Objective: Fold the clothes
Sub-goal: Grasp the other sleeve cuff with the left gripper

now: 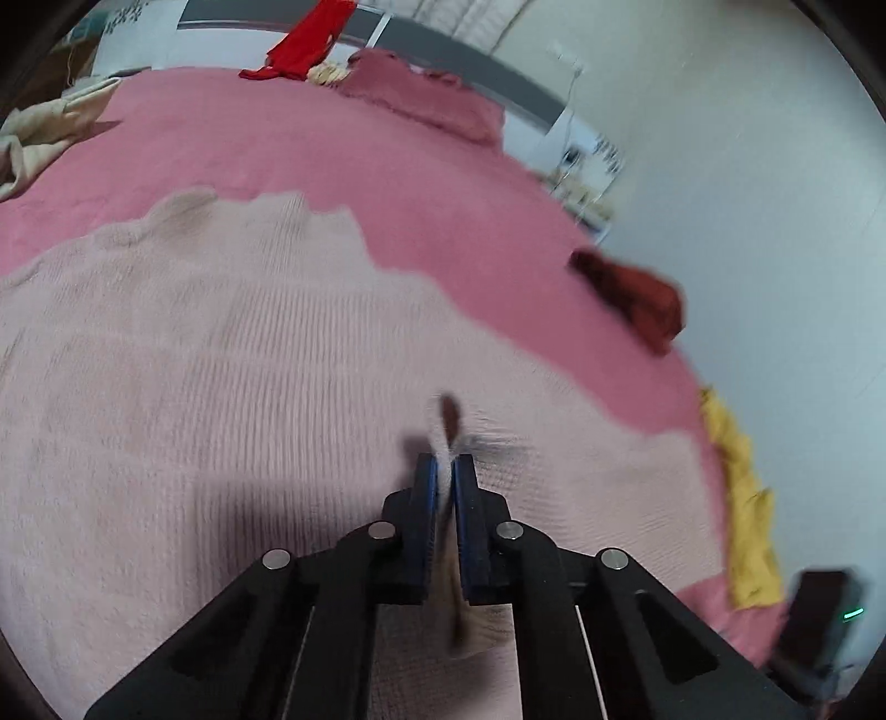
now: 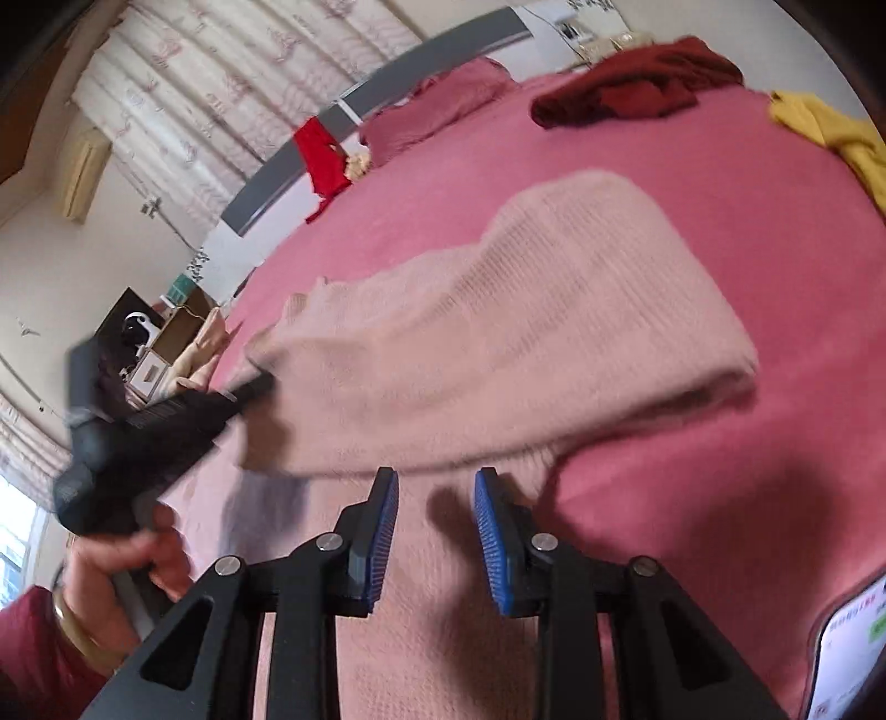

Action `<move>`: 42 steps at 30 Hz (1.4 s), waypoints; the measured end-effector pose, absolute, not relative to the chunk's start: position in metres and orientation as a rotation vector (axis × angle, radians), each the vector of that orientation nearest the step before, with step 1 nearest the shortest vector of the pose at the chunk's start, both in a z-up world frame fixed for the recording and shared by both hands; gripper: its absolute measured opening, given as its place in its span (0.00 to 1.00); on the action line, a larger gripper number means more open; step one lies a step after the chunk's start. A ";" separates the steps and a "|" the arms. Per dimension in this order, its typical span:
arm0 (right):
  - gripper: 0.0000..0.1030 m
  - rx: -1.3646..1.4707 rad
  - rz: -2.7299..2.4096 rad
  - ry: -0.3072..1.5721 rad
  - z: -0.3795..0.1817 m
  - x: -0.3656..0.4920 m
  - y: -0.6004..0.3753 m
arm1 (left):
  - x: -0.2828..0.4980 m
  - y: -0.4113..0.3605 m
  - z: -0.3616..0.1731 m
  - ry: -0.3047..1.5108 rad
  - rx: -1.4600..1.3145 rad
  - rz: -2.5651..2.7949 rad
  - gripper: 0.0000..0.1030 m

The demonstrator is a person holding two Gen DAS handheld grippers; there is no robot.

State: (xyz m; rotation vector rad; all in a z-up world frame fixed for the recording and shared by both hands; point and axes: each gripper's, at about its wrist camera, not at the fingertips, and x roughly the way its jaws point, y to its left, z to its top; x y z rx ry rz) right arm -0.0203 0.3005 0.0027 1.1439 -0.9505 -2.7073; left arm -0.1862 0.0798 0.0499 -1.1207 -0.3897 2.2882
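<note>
A: Where did the pale pink ribbed knit sweater (image 1: 232, 354) lie relative to the jaws?

B: It was spread on the bed with the rose-pink cover (image 1: 343, 160). The left gripper (image 1: 444, 487) sat low over it, its jaws pressed together on a thin raised pinch of the knit; a sliver of pale fabric stood between the blue pads and trailed back under them.

A: And the right one?

B: The right gripper (image 2: 436, 498) had its jaws spread, nothing between them. The sweater lay directly under and just beyond the tips; a folded-over part of it rose as a thick band across the right wrist view, just past the jaws.

A: Could the left gripper be seen from that side?

B: Yes, blurred, at the sweater's left edge, held in the person's hand (image 2: 127, 559), which wore a dark red sleeve (image 2: 33, 653). Its tip met the lifted edge of the knit.

A: What else lay around the sweater?

B: A dark red crumpled garment (image 1: 637, 293) lay beyond it toward the bed's right edge, apart from it, and a mustard-yellow cloth (image 1: 742, 498) was draped along that same edge. Far beyond the sweater, at the headboard, hung a bright red garment (image 1: 310, 39) beside a rose-pink pillow (image 1: 426, 99). A beige cloth (image 1: 39, 133) lay bunched beyond the sweater's far left corner.
</note>
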 end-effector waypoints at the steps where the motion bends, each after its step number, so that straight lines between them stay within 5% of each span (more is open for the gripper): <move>1: 0.27 1.146 -2.703 -0.967 0.000 -0.018 0.299 | -0.185 0.077 0.056 -0.378 -1.097 2.286 0.06; 17: 0.28 1.094 -2.504 -1.048 -0.004 -0.051 0.304 | -0.194 -0.034 0.091 -0.494 -1.039 2.425 0.06; 30: 0.28 1.145 -2.571 -1.156 -0.008 -0.067 0.323 | -0.192 -0.121 0.023 -0.590 -1.295 2.540 0.06; 36: 0.28 1.207 -2.549 -1.181 -0.002 -0.058 0.321 | -0.177 -0.087 0.024 -0.543 -1.211 2.414 0.06; 39: 0.28 1.191 -2.612 -1.067 0.018 -0.038 0.313 | -0.170 -0.060 0.043 -0.455 -1.080 2.410 0.12; 42: 0.28 1.063 -2.726 -0.957 0.043 -0.031 0.310 | -0.176 -0.028 0.051 -0.310 -1.048 2.425 0.29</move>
